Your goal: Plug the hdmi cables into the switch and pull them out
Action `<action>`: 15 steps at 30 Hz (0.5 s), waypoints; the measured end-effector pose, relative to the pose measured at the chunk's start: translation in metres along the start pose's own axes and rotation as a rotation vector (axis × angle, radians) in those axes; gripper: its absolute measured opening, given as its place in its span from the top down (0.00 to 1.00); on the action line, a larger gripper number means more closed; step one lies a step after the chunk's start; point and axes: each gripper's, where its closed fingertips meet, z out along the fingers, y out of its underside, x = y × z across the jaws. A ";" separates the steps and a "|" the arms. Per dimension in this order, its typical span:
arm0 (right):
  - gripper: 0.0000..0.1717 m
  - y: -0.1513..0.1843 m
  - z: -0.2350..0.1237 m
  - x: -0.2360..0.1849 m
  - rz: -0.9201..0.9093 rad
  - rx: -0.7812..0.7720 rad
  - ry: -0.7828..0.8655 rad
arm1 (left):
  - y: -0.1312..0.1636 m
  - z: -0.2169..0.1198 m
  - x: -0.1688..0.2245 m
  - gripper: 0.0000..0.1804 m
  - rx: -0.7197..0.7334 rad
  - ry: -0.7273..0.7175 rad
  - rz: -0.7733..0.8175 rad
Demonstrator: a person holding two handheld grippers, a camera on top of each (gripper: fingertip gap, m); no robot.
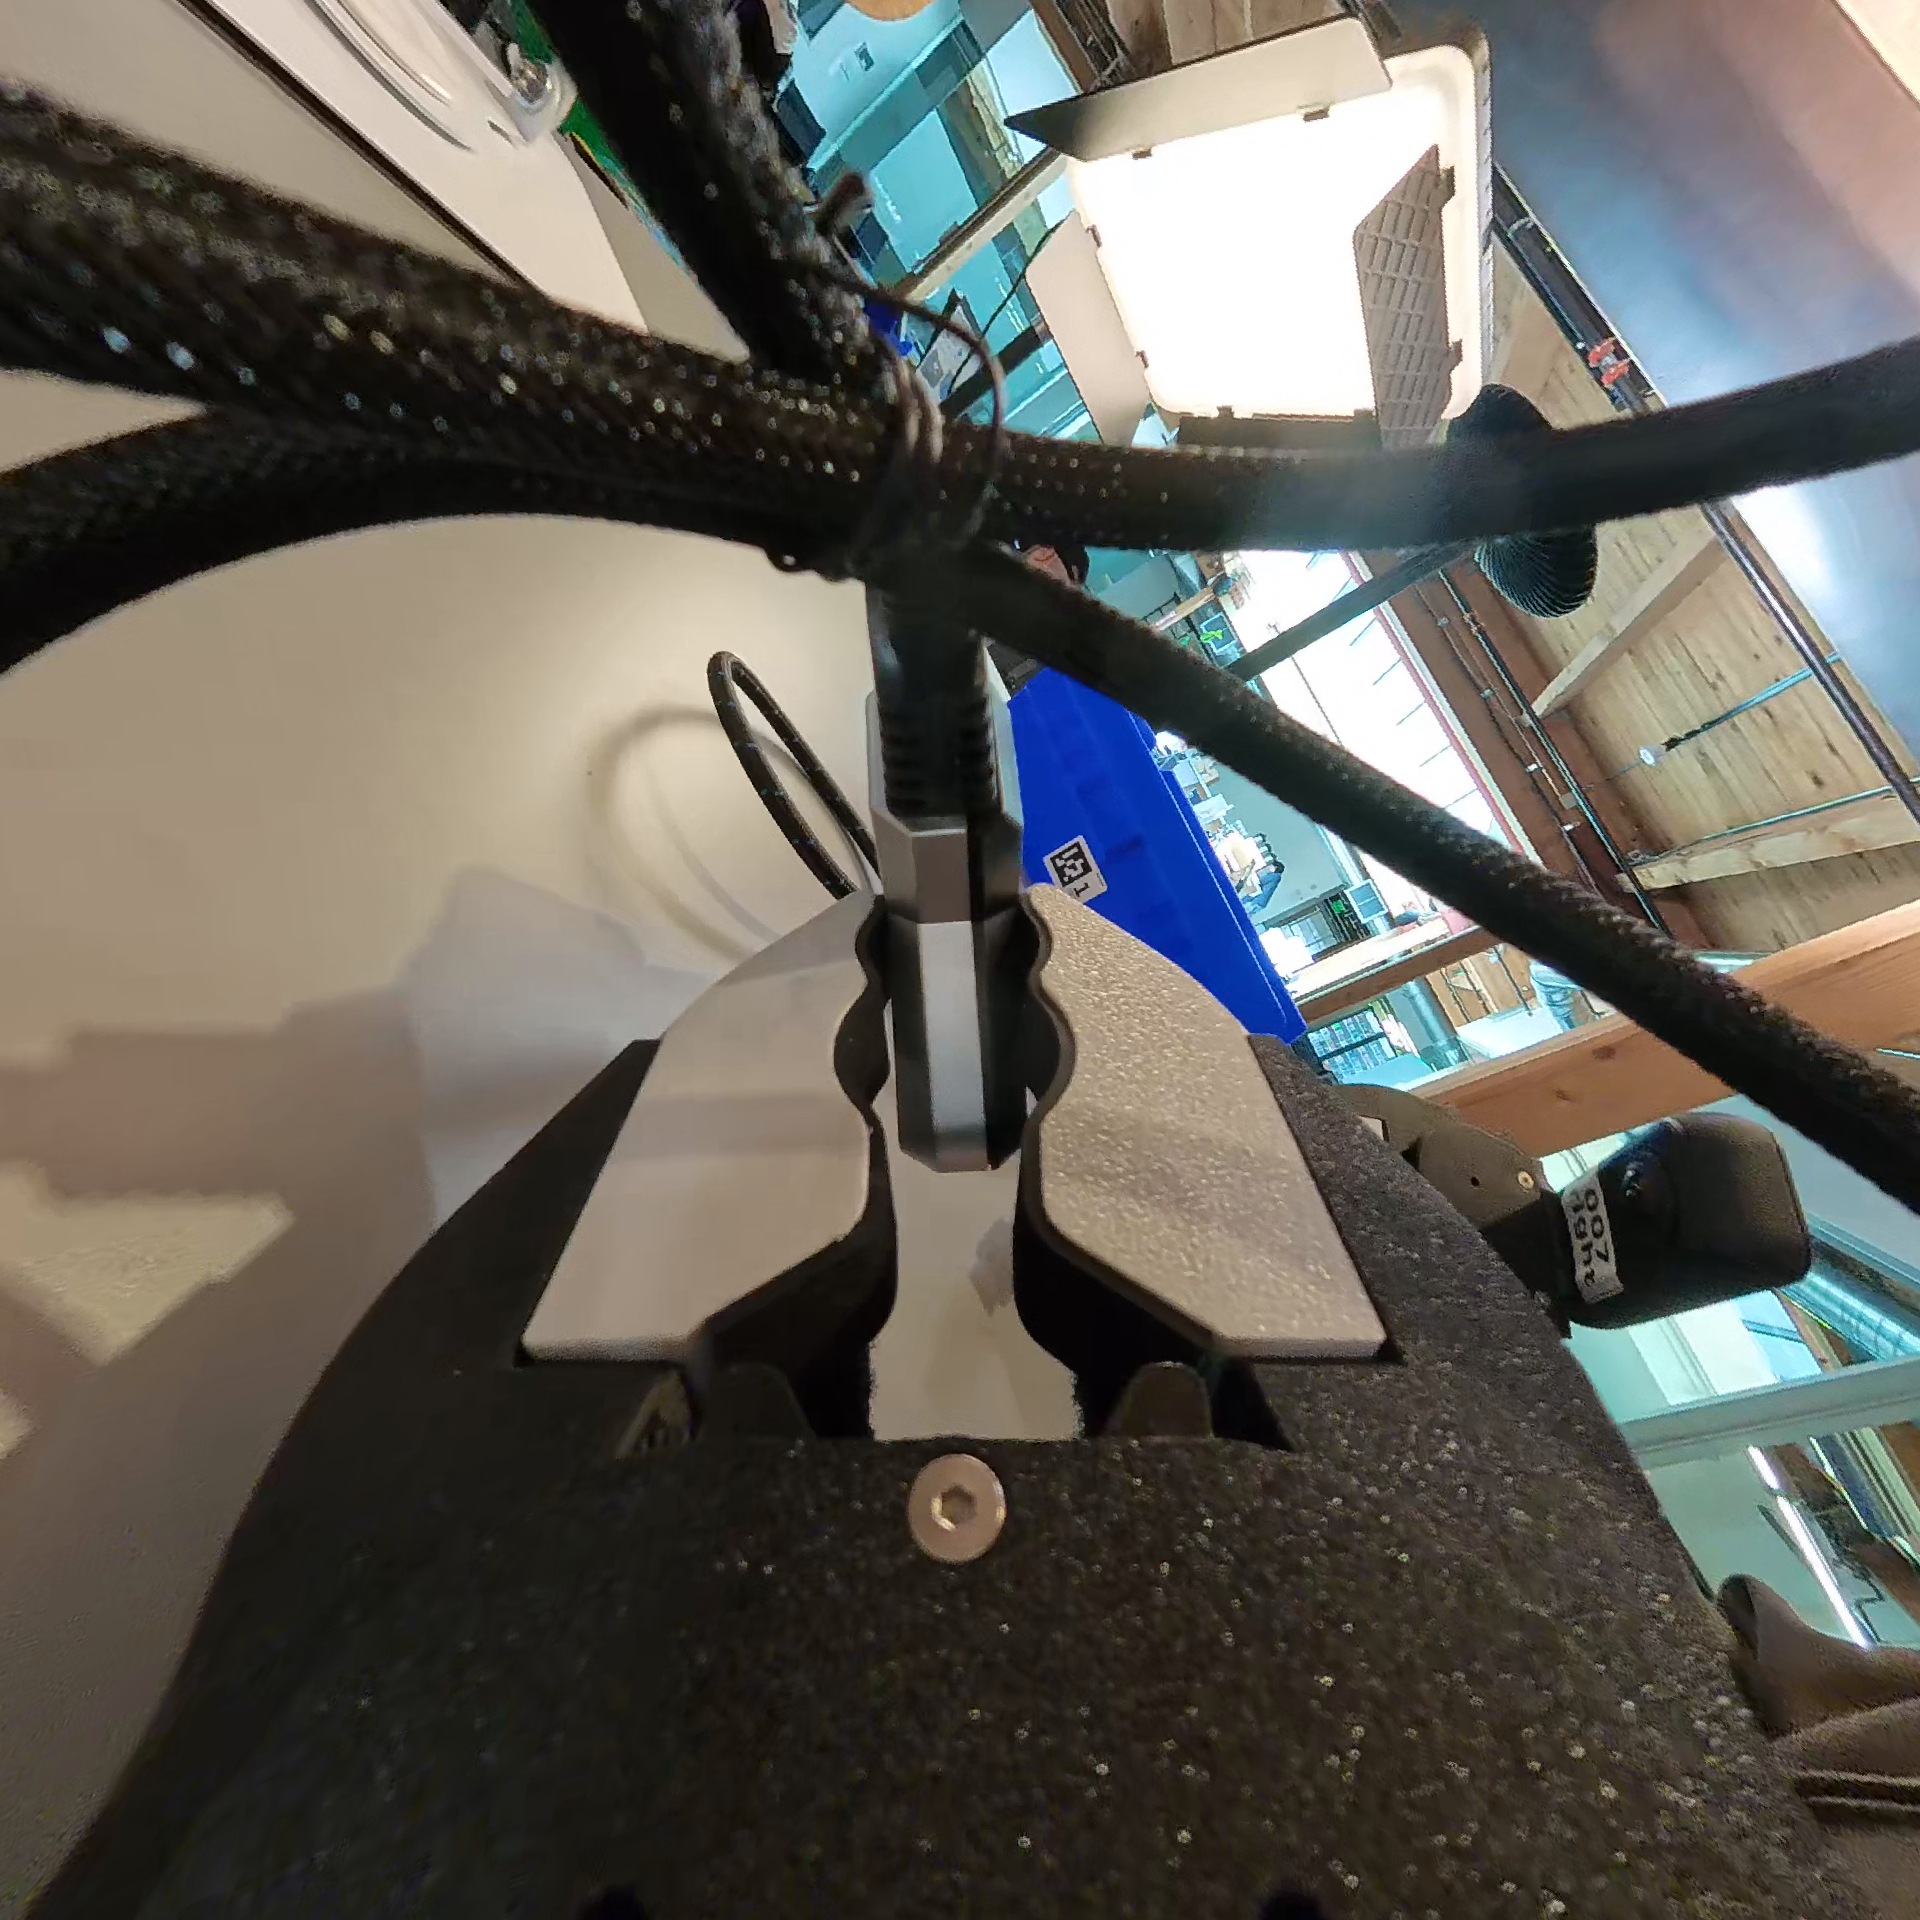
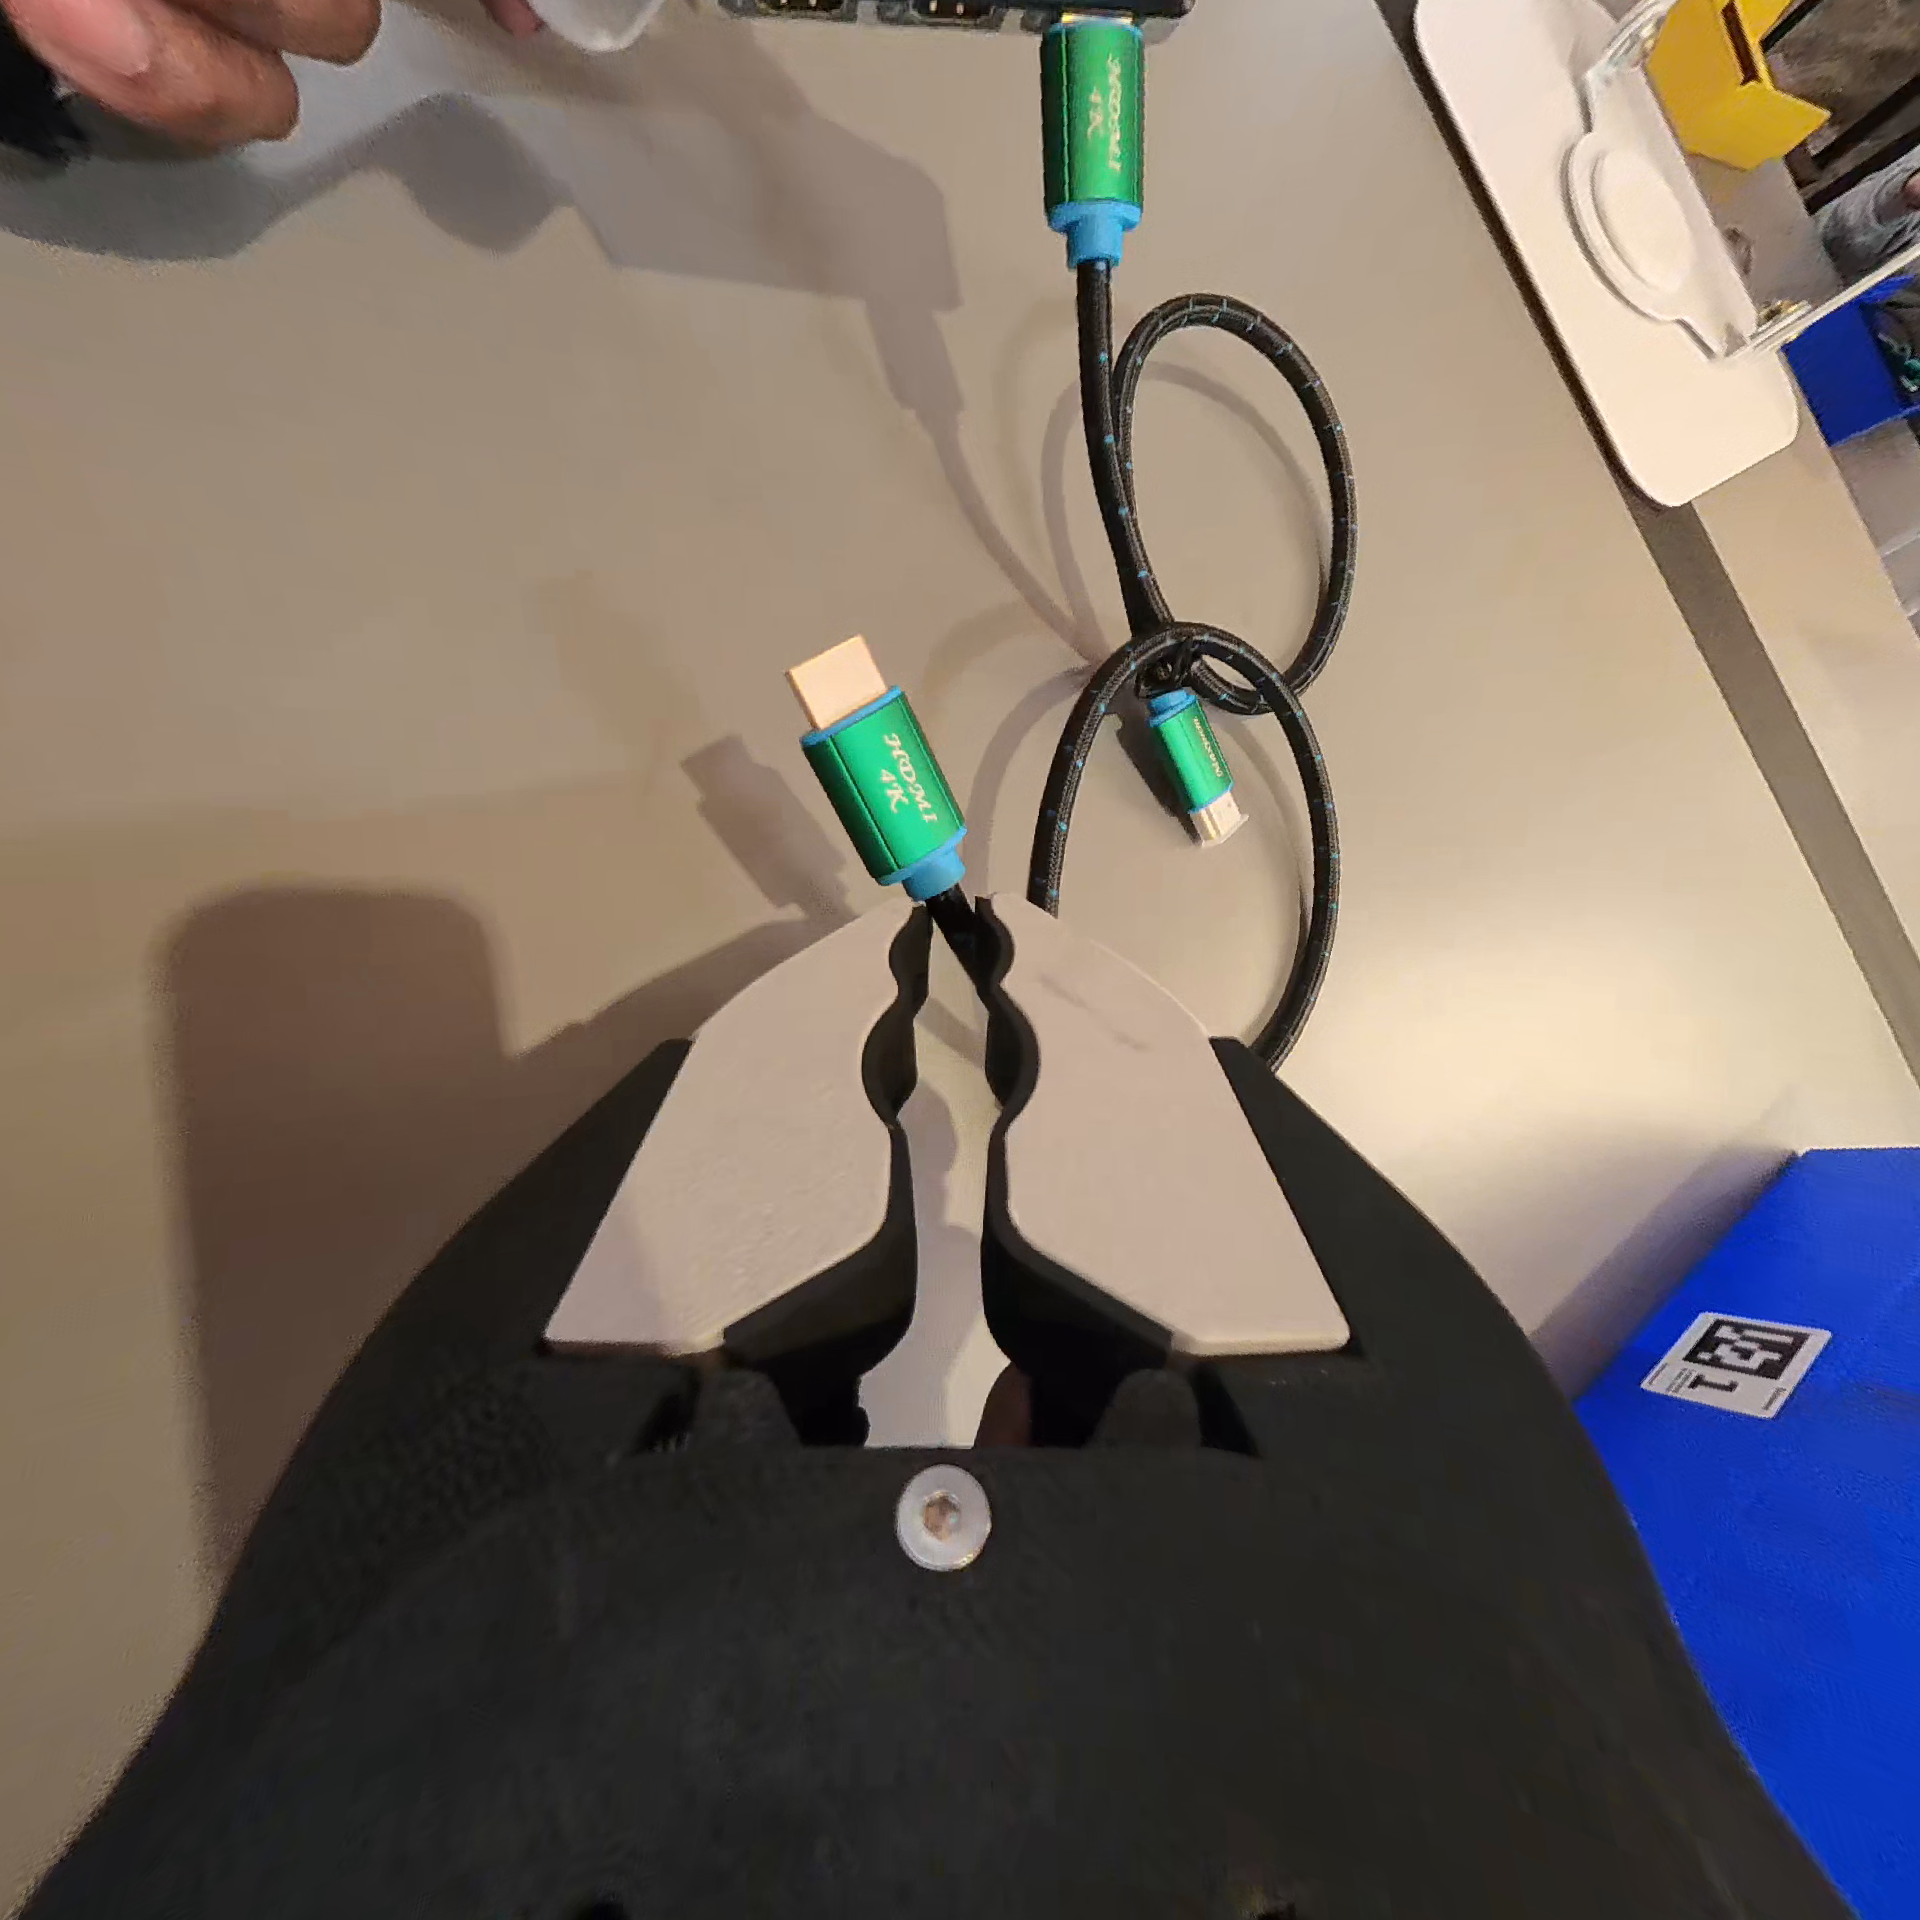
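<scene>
In the left wrist view, a white sticker with a black square code point(image 1: 1072, 871) sits on a blue bin point(image 1: 1132, 852), and a white label strip with print point(image 1: 1598, 1242) wraps a small black camera point(image 1: 1704, 1216) at the right; their writing is left unread. The surface below is a pale tabletop point(image 1: 312, 831), and beyond it lie a lit panel lamp point(image 1: 1247, 249), wooden beams and glass partitions of a workshop room. Thick black braided cables point(image 1: 416, 416) cross the upper part of this view. The left gripper point(image 1: 951, 914) has its fingers point(image 1: 1122, 1039) clenched on a grey metal adapter block point(image 1: 940, 1029), pads pressing both of its sides; a black plug point(image 1: 930, 748) enters the block's far end. In the right wrist view, green connector shells carry pale lettering, and a coded white sticker point(image 2: 1735, 1377) lies on a blue bin point(image 2: 1766, 1558) at the tabletop's right edge. The beige tabletop point(image 2: 416, 520) also bears a white tray point(image 2: 1558, 260) by that edge. A hand point(image 2: 177, 62) shows at the far left corner. The right gripper point(image 2: 956, 914) has its fingers point(image 2: 1091, 1039) nearly closed, pinching the black braided cable point(image 2: 951, 925) just behind a green connector point(image 2: 883, 800) with a gold tip, lifted above the tabletop. The cable loops point(image 2: 1320, 499) toward a second green connector point(image 2: 1093, 114) plugged into a device at the far edge; a smaller green connector point(image 2: 1190, 753) lies nearby.
</scene>
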 end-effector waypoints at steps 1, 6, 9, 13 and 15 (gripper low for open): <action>0.96 0.000 0.000 -0.001 -0.006 0.001 0.004 | -0.001 0.000 -0.002 0.88 0.002 -0.006 0.002; 0.96 -0.012 -0.013 0.003 0.006 0.072 0.037 | -0.006 -0.001 -0.004 0.88 0.004 -0.024 0.037; 0.97 -0.023 -0.024 0.018 0.042 0.136 0.108 | -0.007 0.000 -0.004 0.89 0.001 -0.040 0.072; 0.97 -0.023 -0.035 0.039 0.126 0.179 0.175 | -0.010 -0.004 -0.008 0.88 0.014 -0.052 0.074; 0.97 -0.013 -0.031 0.033 0.108 0.127 0.146 | -0.013 -0.007 -0.010 0.88 0.025 -0.050 0.058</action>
